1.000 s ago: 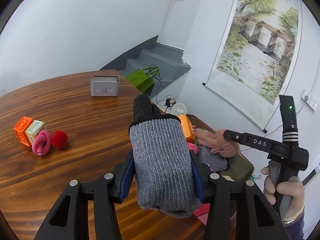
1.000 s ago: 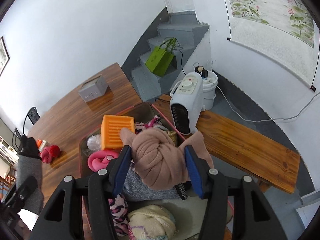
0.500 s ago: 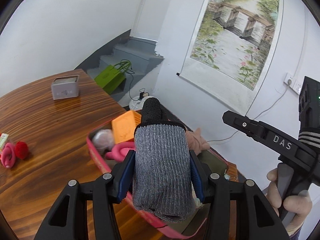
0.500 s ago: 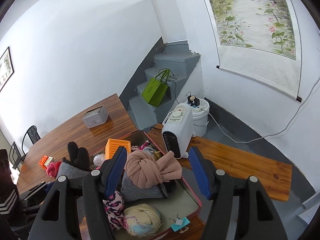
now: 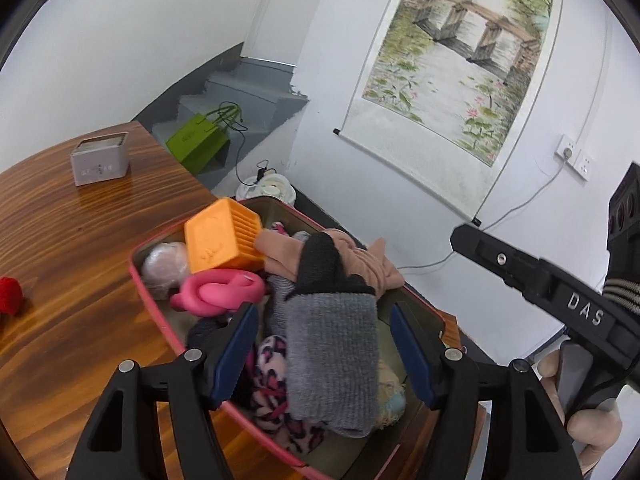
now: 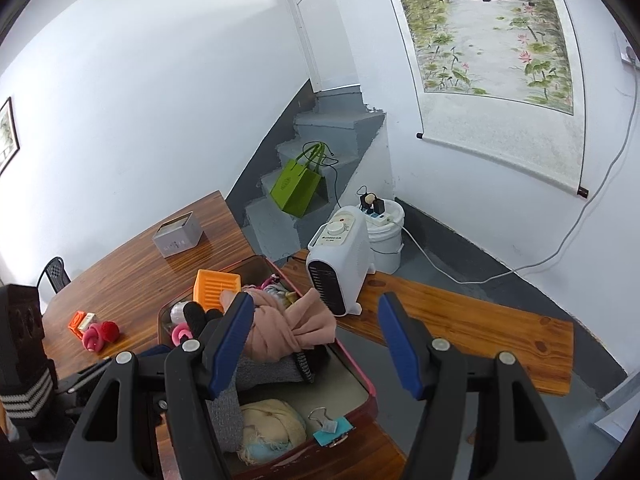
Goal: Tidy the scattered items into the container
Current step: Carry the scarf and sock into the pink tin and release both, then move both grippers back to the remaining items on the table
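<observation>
Left wrist view puts your left gripper [image 5: 320, 350] right above the container [image 5: 138, 280], and its jaws have just been opening: the blue pads that clamped the grey and black glove [image 5: 332, 356] a second ago now stand clear of it on both sides. The glove sits between them, unheld, lying on the pile inside with its black cuff end pointing away from you. Count that item as delivered, though it rides high on the heap and may want a nudge.

Beyond the glove in the same view, the pink knotted cloth [image 5: 360, 264] lies on top of the other things, next to the orange cube [image 5: 222, 240] and the pink ring toy [image 5: 220, 290]. Your right gripper [image 6: 316, 344] let that cloth go a moment earlier; it now holds nothing, its pads spread wide, and it has pulled back so the cloth sits lower and farther off between them than it did a second ago.

Both hands are free, so turn to what is left. On the table [image 6: 132, 280], well apart from the container, a small cluster remains: the red ball [image 6: 109, 330], a second pink toy [image 6: 94, 340] and the small orange blocks [image 6: 80, 321]. The grey tin [image 6: 177, 239] stands farther back; whether it belongs with the scattered items you cannot tell.
</observation>
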The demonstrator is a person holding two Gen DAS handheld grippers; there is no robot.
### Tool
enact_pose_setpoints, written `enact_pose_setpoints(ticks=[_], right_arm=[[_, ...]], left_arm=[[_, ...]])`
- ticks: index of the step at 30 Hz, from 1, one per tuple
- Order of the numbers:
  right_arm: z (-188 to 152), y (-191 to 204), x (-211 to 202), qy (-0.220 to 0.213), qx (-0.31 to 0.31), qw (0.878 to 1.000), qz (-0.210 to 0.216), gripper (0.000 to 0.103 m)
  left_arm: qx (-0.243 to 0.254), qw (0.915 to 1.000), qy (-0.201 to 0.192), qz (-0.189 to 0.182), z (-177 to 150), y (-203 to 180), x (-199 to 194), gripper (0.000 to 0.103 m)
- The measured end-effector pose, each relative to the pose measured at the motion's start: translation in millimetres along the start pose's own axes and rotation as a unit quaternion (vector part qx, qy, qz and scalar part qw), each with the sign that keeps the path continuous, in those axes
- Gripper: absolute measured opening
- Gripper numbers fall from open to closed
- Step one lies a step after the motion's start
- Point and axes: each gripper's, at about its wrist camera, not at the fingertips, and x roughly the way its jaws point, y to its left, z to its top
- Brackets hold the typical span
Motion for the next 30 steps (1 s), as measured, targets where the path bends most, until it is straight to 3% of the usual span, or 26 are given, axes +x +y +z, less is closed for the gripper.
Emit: enact_pose_setpoints(ticks=[12, 20, 30], right_arm=[[-24.6, 64.0, 22.7, 0.025, -0.120, 0.992, 0.002, 0.069], [-46.2, 82.5, 56.4, 0.069, -0.189, 0.976, -0.084, 0.069], [-54.4, 93.0, 68.4, 0.093, -0.223, 0.962, -0.125, 0.068]], left_arm=[[-0.051, 0.9966, -0.039, 0.051, -6.7, 66.6, -52.6, 0.069], [-0.093, 0.9904, -0.057, 0.085, -11.8, 116.9, -80.9, 0.069], [-0.144, 0.9746, -0.094, 0.144, -23.2, 192.3, -135.7, 0.070]])
